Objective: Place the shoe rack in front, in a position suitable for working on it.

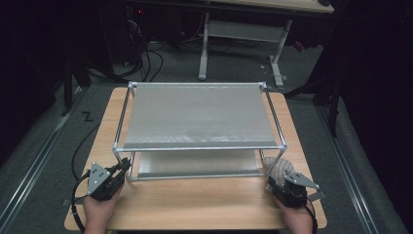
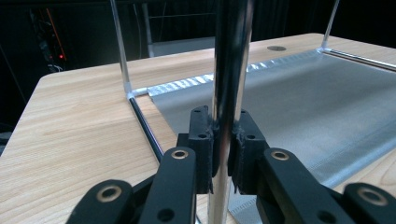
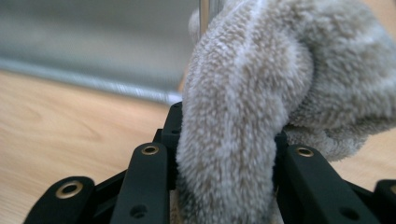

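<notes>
A two-tier metal rack (image 1: 195, 117) with grey mesh shelves stands on the wooden table (image 1: 195, 200). My left gripper (image 1: 122, 170) is shut on the rack's front left upright post (image 2: 229, 70), its black pads pressed against the shiny tube from both sides. My right gripper (image 1: 277, 181) is shut on a fluffy grey cloth (image 3: 261, 102), which bulges up between the jaws. The cloth (image 1: 281, 168) rests against the rack's front right post (image 3: 208, 9), whose top peeks out above it.
The lower mesh shelf (image 2: 303, 98) spreads behind the left post. The table's front strip runs between my two hands. Beyond the table stand a white desk frame (image 1: 243, 44) and dark floor with cables (image 1: 146, 58).
</notes>
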### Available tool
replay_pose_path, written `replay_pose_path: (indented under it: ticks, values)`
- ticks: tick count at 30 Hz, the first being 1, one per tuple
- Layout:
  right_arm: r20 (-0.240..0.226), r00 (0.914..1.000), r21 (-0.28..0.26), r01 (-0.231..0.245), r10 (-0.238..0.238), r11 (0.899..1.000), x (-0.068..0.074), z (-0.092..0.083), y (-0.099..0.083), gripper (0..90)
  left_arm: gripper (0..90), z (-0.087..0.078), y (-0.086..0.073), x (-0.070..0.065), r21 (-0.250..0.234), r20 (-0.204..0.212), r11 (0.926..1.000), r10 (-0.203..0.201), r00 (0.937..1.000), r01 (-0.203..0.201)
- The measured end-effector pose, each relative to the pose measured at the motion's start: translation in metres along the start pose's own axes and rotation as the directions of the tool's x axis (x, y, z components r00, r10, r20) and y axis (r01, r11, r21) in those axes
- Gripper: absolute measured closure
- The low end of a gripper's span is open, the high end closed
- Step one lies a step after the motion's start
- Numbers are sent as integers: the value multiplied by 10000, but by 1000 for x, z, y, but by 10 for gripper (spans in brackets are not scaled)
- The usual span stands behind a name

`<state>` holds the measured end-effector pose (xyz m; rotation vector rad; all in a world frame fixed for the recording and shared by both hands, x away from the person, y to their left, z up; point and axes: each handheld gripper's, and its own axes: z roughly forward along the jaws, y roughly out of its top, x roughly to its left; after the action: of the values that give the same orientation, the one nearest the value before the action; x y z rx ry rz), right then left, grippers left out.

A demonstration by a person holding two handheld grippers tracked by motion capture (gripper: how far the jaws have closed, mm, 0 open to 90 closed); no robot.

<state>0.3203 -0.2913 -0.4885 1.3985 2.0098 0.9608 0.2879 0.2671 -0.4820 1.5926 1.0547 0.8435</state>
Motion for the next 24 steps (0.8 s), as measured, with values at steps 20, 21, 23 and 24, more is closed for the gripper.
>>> replay_pose_path:
  ticks: [20, 21, 23, 24]
  values:
    - [416, 9989, -3101, 323, -204, 9501, 7, -61, 45, 649, 802, 0, -1, 0, -28, 21, 10000, -13, 10000, 13]
    - [393, 9991, -3172, 298, -182, 9479, 7, -63, 46, 649, 802, 0, -1, 0, -24, 22, 10000, -16, 10000, 16]
    - [381, 9991, -3128, 302, -192, 9493, 7, -61, 45, 651, 802, 0, -1, 0, -21, 17, 10000, -11, 10000, 11]
    - [381, 9991, -3128, 302, -192, 9493, 7, -61, 45, 651, 801, 0, -1, 0, -21, 17, 10000, -11, 10000, 11]
